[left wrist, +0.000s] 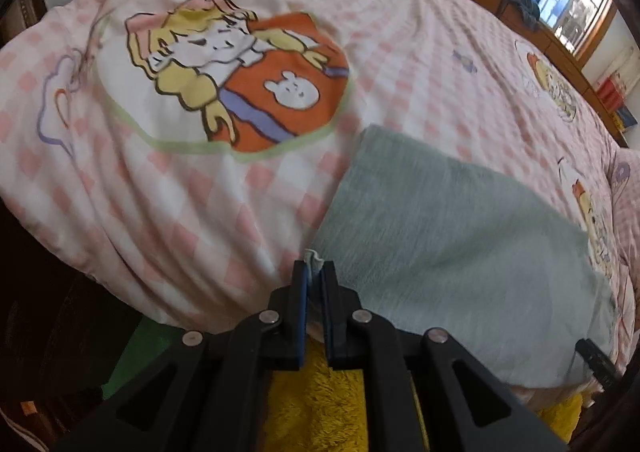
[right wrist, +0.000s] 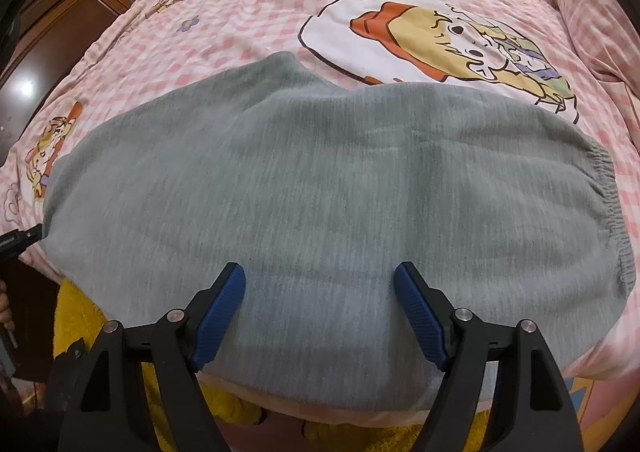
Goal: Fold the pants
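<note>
So the left gripper [left wrist: 314,272] is clamped on a corner of the grey sweatpants [right wrist: 320,188], while the right gripper [right wrist: 320,280] just hovers over the near edge with its jaws wide apart and nothing in them. The pants lie at the near edge of the bed on the pink checked cartoon duvet [right wrist: 248,24], looking folded leg over leg already, elastic waistband [right wrist: 608,188] off to the right, so I'd guess one or two crosswise folds are left. No readable brand or writing anywhere.
</note>
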`<state>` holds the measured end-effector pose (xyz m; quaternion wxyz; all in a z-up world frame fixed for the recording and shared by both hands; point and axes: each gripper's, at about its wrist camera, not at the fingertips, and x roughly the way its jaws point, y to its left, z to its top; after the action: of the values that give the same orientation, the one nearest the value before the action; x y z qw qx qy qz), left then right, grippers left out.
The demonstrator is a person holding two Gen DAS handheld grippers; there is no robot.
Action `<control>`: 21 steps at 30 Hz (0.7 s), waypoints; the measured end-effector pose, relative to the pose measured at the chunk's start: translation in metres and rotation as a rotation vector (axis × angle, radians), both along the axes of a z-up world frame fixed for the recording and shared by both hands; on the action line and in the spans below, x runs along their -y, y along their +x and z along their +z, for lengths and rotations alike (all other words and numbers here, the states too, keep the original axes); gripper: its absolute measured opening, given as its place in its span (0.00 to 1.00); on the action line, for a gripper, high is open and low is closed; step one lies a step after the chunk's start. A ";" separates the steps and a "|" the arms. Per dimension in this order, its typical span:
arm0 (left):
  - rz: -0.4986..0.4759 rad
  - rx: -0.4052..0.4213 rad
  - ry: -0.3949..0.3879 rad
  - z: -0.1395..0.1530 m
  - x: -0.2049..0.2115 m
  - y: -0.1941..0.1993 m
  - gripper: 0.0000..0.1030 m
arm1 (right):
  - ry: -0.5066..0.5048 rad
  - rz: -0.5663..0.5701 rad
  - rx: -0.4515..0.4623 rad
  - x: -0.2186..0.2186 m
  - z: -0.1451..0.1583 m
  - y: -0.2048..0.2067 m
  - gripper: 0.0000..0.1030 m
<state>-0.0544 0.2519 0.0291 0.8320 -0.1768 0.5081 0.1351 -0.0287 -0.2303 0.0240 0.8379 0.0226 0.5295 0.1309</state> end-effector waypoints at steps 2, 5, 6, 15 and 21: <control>0.016 0.014 0.012 0.004 0.001 -0.001 0.11 | 0.030 -0.007 0.002 0.007 0.006 0.002 0.71; 0.035 0.076 0.033 0.022 0.003 -0.002 0.30 | 0.095 -0.047 0.011 0.021 0.018 0.013 0.71; 0.034 0.106 0.046 0.031 0.006 -0.003 0.32 | 0.110 -0.058 0.017 0.025 0.022 0.017 0.71; -0.168 0.176 -0.049 0.037 0.051 0.042 0.06 | 0.077 -0.127 -0.026 0.034 0.007 0.079 0.32; -0.165 0.112 0.122 -0.011 0.062 0.097 0.05 | 0.047 -0.164 -0.002 0.036 -0.006 0.103 0.29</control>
<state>0.0421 0.1897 0.0183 0.8766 -0.0907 0.4647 0.0865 0.0743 -0.2661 0.0182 0.8444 0.0855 0.5236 0.0741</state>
